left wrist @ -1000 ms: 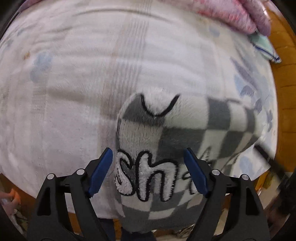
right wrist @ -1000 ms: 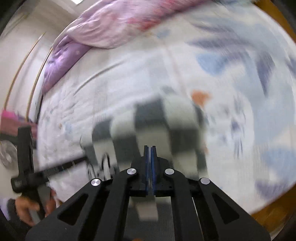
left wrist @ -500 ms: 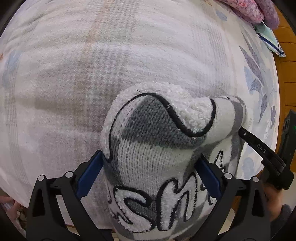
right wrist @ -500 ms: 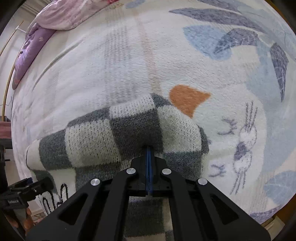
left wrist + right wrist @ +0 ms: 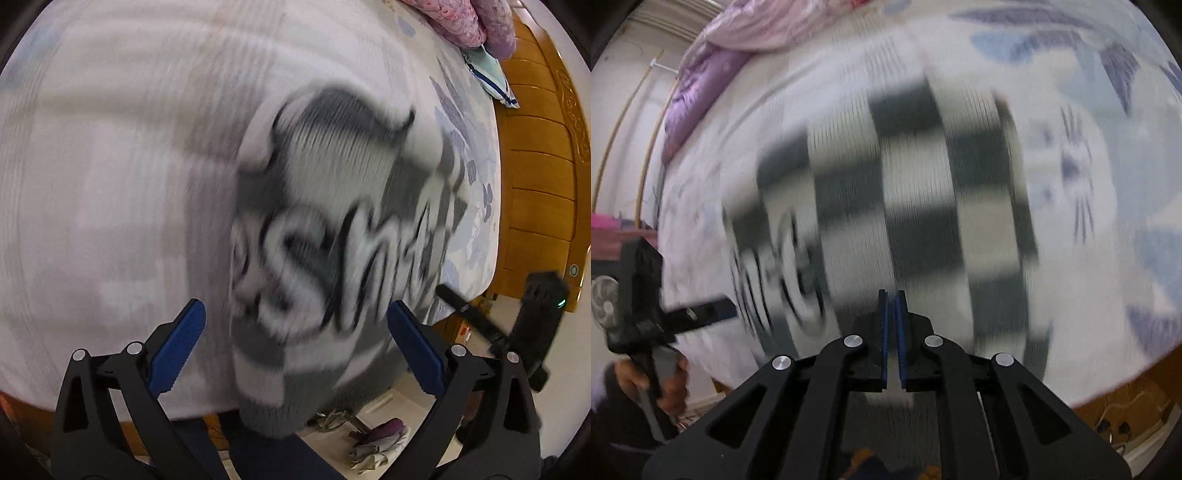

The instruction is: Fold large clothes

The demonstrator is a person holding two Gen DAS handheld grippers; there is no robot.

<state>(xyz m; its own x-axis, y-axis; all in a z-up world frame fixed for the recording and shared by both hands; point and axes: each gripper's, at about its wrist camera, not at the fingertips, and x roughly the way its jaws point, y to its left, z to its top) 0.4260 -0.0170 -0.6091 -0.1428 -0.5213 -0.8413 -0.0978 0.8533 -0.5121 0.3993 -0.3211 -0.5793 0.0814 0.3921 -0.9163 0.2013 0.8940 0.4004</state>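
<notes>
left gripper [image 5: 295, 332]: blue pads spread wide, holds nothing | right gripper [image 5: 893, 314]: pads almost together, grip on cloth cannot be told | grey-and-white checked knit sweater [image 5: 332, 229]: folded on bed's pale printed sheet [image 5: 110, 166], hem over edge | risk: may slide off or unfold.

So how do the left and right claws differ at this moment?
The left claw stands wide open, its blue pads far apart, while the right claw has its pads nearly together. The left claw holds nothing; the checkered sweater lies between and beyond its fingers. Whether the right claw pinches the sweater is lost to blur. Both are black with blue pads and point over the bed.
</notes>
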